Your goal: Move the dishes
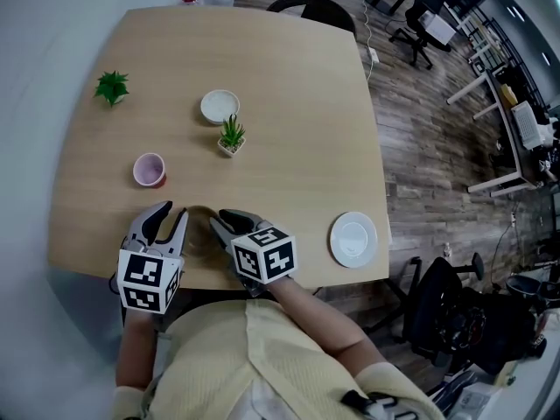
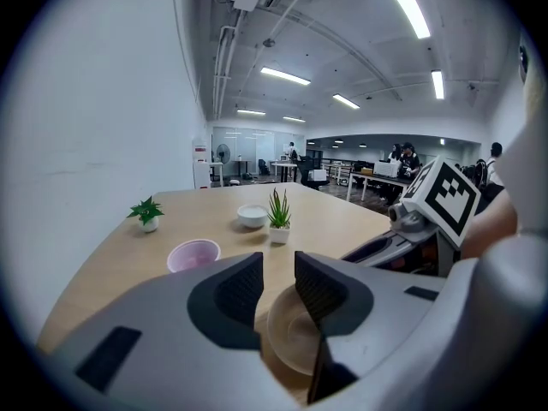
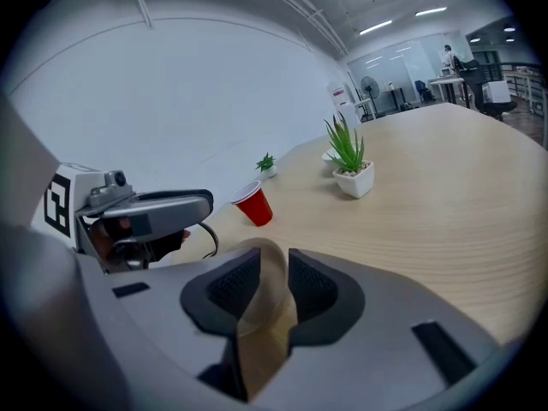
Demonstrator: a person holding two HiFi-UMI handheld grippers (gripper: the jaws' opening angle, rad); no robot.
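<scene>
A tan plate (image 1: 199, 227) lies near the table's front edge, between my two grippers. My right gripper (image 1: 220, 219) reaches in from the plate's right. In the right gripper view the plate's rim (image 3: 261, 302) stands between the pads with a little slack, so the right gripper (image 3: 264, 268) is open around it. My left gripper (image 1: 172, 215) hovers at the plate's left edge, open with nothing between its fingers. In the left gripper view the tan plate (image 2: 295, 336) shows below and beyond the left gripper (image 2: 278, 272). A white bowl (image 1: 220, 106) sits mid-table and a white plate (image 1: 353, 239) at the front right.
A red cup with a pink inside (image 1: 150, 170) stands just beyond the left gripper. A potted plant (image 1: 232, 136) sits beside the white bowl, a smaller one (image 1: 112, 87) at the far left. The wooden table (image 1: 289, 77) ends close to the person's body; office chairs stand on the floor to the right.
</scene>
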